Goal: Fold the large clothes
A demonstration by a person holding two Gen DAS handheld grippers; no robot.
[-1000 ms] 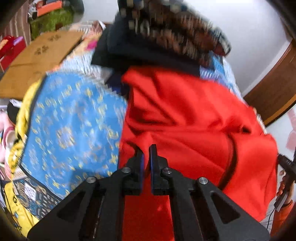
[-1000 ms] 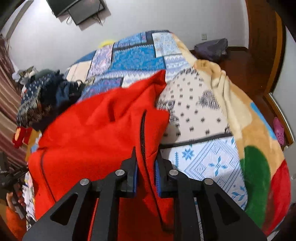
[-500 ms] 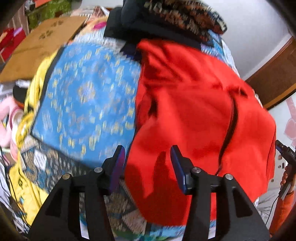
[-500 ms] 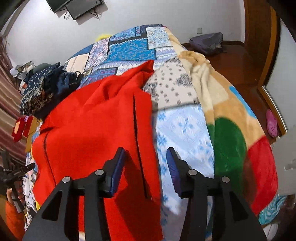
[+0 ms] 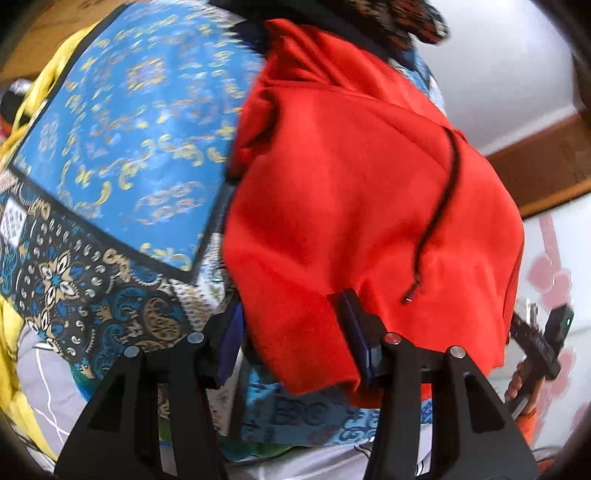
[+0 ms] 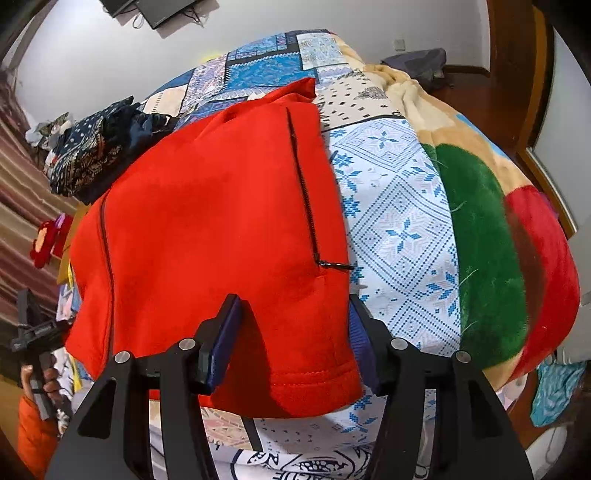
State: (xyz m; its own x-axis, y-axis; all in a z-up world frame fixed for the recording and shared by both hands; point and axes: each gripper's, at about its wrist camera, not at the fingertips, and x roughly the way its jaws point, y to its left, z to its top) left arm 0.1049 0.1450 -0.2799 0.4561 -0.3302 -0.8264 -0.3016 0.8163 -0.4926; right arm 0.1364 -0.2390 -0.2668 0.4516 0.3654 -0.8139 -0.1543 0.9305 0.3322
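Observation:
A red fleece garment [image 5: 354,192] with black zippers lies spread on the patterned bedspread [image 5: 122,122]. It also shows in the right wrist view [image 6: 207,229], with its hem near the bed's front edge and a zipper pull [image 6: 334,264] at its right side. My left gripper [image 5: 291,332] is open, with its jaws on either side of the garment's near hem, holding nothing. My right gripper [image 6: 291,339] is open over the hem in the same way. The other gripper shows at the edge of each view [image 5: 535,339] [image 6: 33,339].
A pile of dark patterned clothes [image 6: 96,147] lies beyond the red garment, also at the top of the left wrist view [image 5: 388,18]. A fleece blanket [image 6: 480,229] in beige, green and red covers the bed's right side. A wooden door [image 6: 517,55] stands at the back right.
Both grippers were shut on the red garment a second ago and have opened and let it go. The garment now lies flat, and both grippers have drawn back toward its near hem.

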